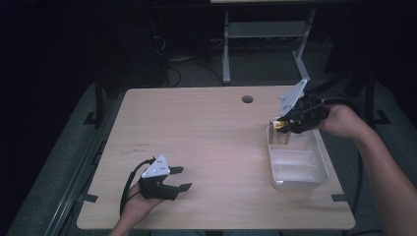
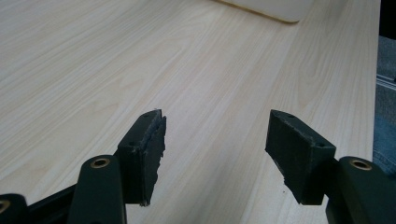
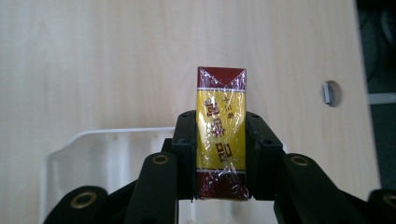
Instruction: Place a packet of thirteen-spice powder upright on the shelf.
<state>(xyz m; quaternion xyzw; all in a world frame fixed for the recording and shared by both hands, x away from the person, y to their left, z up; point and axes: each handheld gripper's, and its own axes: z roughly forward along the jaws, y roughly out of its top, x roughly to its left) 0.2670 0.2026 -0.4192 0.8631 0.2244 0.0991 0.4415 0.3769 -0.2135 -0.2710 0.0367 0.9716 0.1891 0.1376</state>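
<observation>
A small yellow and dark red box (image 3: 221,133) wrapped in clear film sits between the pads of my right gripper (image 3: 220,140), which is shut on it. In the high view that right gripper (image 1: 282,125) holds the box (image 1: 280,126) over the far end of a clear plastic bin (image 1: 318,162) at the table's right. My left gripper (image 1: 181,178) rests low over the near left of the table, held in a hand. In its own view the left gripper (image 2: 215,135) stands open with only bare wood between its fingers.
The light wooden table (image 1: 196,132) has a round cable hole (image 1: 247,99) near its far edge. A corner of the bin (image 2: 271,8) lies ahead of the left gripper. Desk legs and cables stand on the dark floor behind the table.
</observation>
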